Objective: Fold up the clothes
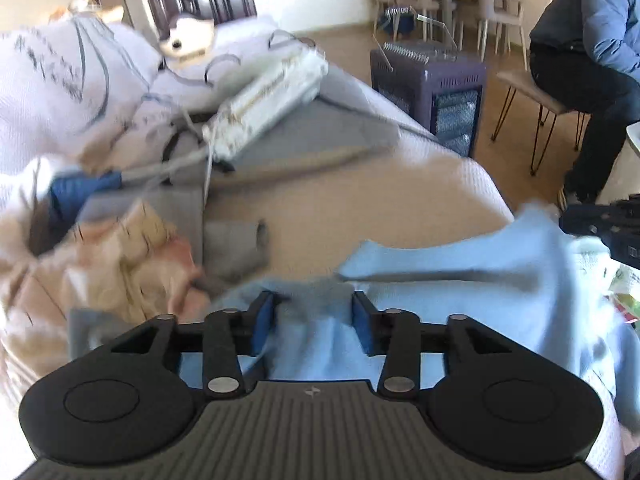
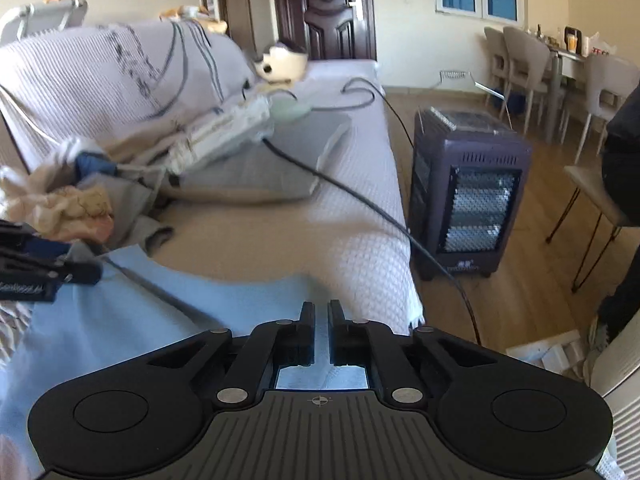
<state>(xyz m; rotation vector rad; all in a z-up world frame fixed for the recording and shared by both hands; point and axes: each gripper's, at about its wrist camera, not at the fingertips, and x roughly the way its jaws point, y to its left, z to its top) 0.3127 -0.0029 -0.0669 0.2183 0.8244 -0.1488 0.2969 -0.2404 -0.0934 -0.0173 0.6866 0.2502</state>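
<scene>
the left gripper (image 1: 313,322) gapes around bunched pale blue fabric garment (image 1: 460,280), ungripped; the right gripper (image 2: 321,322) pinches its edge. lifting could drag it lopsided.

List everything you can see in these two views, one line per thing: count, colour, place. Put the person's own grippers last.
Cloth: one, light blue, front of the bed, under both grippers.
Bed cover: one, white waffle weave, over the bed.
Clothes pile: one heap, cream, pink and grey, left of the bed.
Pillow: one, white with grey lines, at the back.
Cable: one, black, trailing across the bed to the floor.
Heater: one, dark purple, on the floor beside the bed.
Chairs: several, grey, at the far table.
Door: one, dark brown, back wall.
Seated person: one, blue jacket, on a bench, right.
Left gripper: black, blue pads, open around a cloth fold.
Right gripper: black, nearly shut on the cloth edge.
</scene>
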